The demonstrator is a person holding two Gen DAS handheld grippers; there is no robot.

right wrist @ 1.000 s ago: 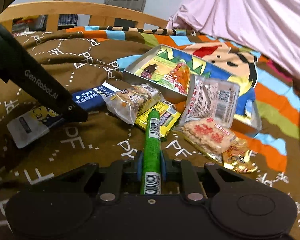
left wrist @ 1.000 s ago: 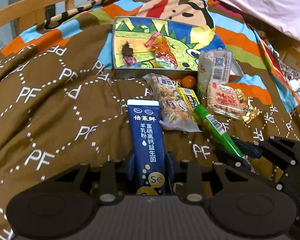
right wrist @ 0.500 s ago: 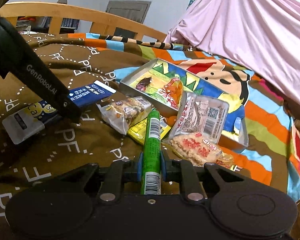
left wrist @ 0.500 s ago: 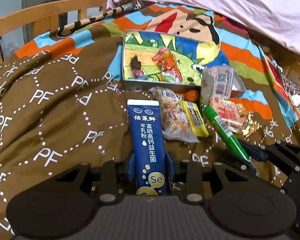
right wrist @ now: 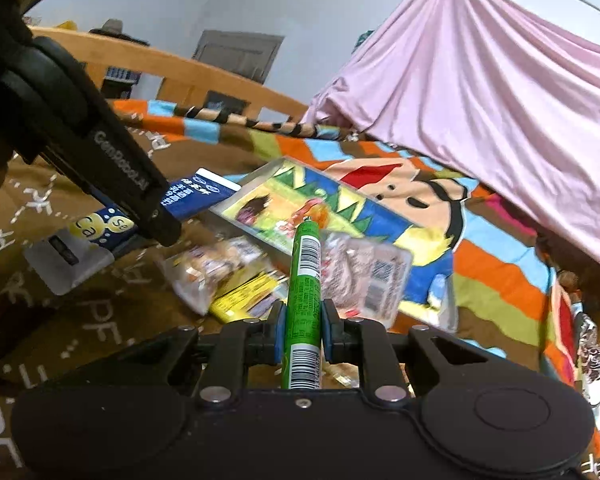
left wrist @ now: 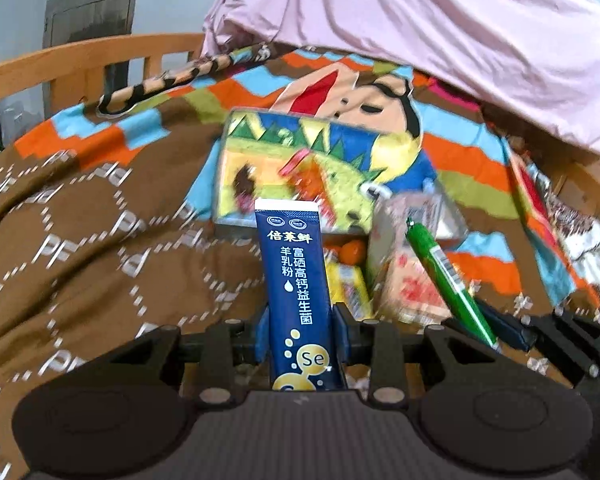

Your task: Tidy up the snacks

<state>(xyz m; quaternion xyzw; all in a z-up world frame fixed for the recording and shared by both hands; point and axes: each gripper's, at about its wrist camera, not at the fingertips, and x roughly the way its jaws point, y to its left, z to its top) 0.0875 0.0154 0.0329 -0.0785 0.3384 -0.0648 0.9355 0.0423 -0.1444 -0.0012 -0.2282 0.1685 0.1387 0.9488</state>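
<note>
My left gripper (left wrist: 300, 332) is shut on a dark blue stick sachet (left wrist: 296, 280) with Chinese print, held above the blanket and pointing at the colourful tin tray (left wrist: 260, 160). My right gripper (right wrist: 303, 332) is shut on a green snack stick (right wrist: 304, 300) that points at the same tray (right wrist: 340, 212). The green stick also shows at the right of the left wrist view (left wrist: 448, 280). The blue sachet and the left gripper show at the left of the right wrist view (right wrist: 188, 200). Two small snacks lie in the tray.
Loose snacks lie on the brown blanket (left wrist: 80, 260) before the tray: a yellow packet (right wrist: 248, 296), a clear nut bag (right wrist: 204, 276), a clear rice-cracker pack (right wrist: 364, 276) and a small orange (left wrist: 350, 250). A wooden bed rail (left wrist: 80, 56) runs behind; pink fabric (right wrist: 480, 100) hangs at right.
Both grippers have risen off the blanket with their sticks and tilted up toward the tray. More of the wall and the pink fabric is in view.
</note>
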